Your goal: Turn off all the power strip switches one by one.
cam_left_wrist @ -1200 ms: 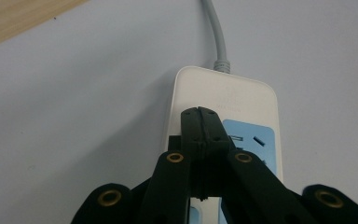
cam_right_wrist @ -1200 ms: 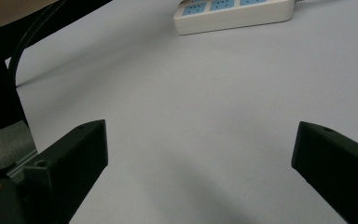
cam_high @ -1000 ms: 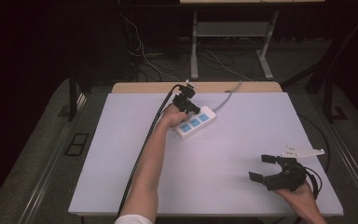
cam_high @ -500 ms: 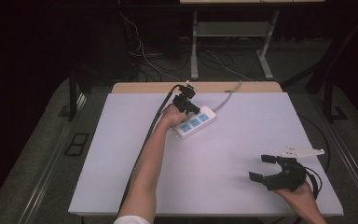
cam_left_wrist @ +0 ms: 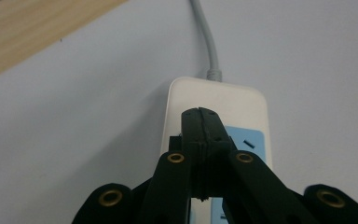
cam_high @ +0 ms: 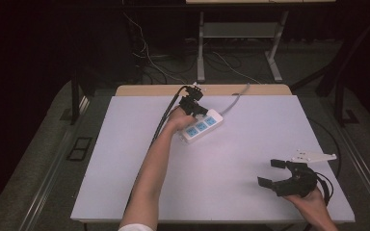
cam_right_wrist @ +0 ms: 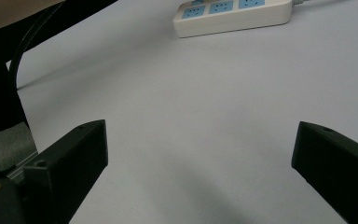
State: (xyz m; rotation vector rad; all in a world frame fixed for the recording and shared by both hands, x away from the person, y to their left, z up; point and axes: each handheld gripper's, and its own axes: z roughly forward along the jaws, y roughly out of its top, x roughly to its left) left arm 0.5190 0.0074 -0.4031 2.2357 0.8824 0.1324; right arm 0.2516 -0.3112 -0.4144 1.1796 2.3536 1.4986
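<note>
On the white table (cam_high: 125,159), toward its far edge, lay the white power strip (cam_high: 201,126) with blue sockets, grey cord (cam_high: 233,101) trailing off the back. Over its cord end, left gripper (cam_left_wrist: 200,114) pressed down with jaws closed together, holding nothing. Near the front right corner, well apart, right gripper (cam_high: 270,173) hovered with jaws spread wide, empty.

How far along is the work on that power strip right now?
Done: the left tool has reached the power strip, its jaws shut, tips over the cord end near the first blue socket. In hand: apparently pressing there. Left: nothing is plugged in; the right tool waits open, apart, near the table's front right corner.
</note>
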